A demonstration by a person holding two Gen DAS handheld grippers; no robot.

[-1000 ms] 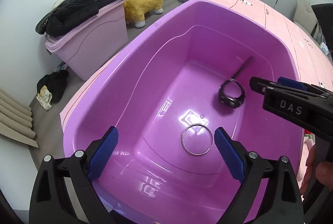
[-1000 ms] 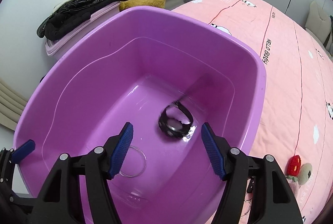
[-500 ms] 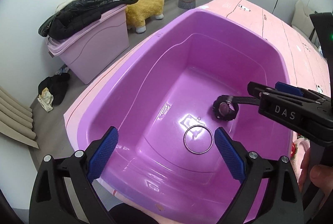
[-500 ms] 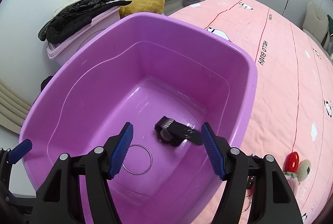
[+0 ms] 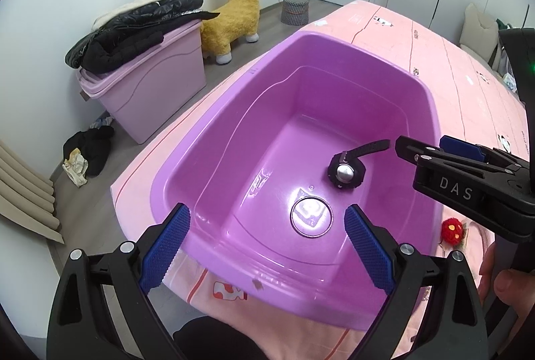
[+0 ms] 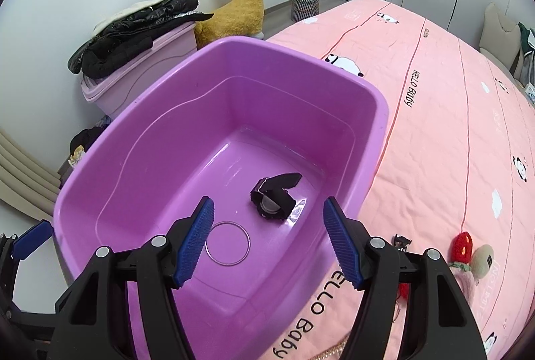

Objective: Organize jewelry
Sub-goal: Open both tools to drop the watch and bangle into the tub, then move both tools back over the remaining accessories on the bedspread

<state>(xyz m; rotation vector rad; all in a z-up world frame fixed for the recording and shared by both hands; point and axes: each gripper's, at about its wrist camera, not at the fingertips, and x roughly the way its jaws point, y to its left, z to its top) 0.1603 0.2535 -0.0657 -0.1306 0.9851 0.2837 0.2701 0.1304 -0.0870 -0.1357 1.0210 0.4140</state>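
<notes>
Lying on the floor of the purple tub (image 5: 234, 139), a black watch (image 5: 346, 174) rests face down with its metal back showing and one strap end sticking up toward the far wall. From the left gripper (image 5: 267, 246), whose blue-padded jaws stand spread with nothing between them, the watch sits ahead and a little to the right, beyond the right pad's tip. A thin silver bangle (image 5: 311, 217) lies flat on the tub floor just ahead of that gripper, framed between its two pads but well below them, untouched. The right gripper (image 6: 269, 243) is likewise spread wide and empty; seen along its fingers, the watch lies ahead near the centre line between the pads, while the bangle sits just off the tip of its left pad, closer in than the watch. Both pieces are apart from each other, near the tub's middle. In the left view the right gripper reaches in from the right side, level with the tub's right rim, with a hand (image 5: 508, 286) below it. The tub stands on a pink bedspread (image 6: 451, 126). Off to the right of the right gripper, outside the tub, a small red knitted charm (image 6: 464, 243) and a beige one (image 6: 483, 259) lie on the bedspread.
</notes>
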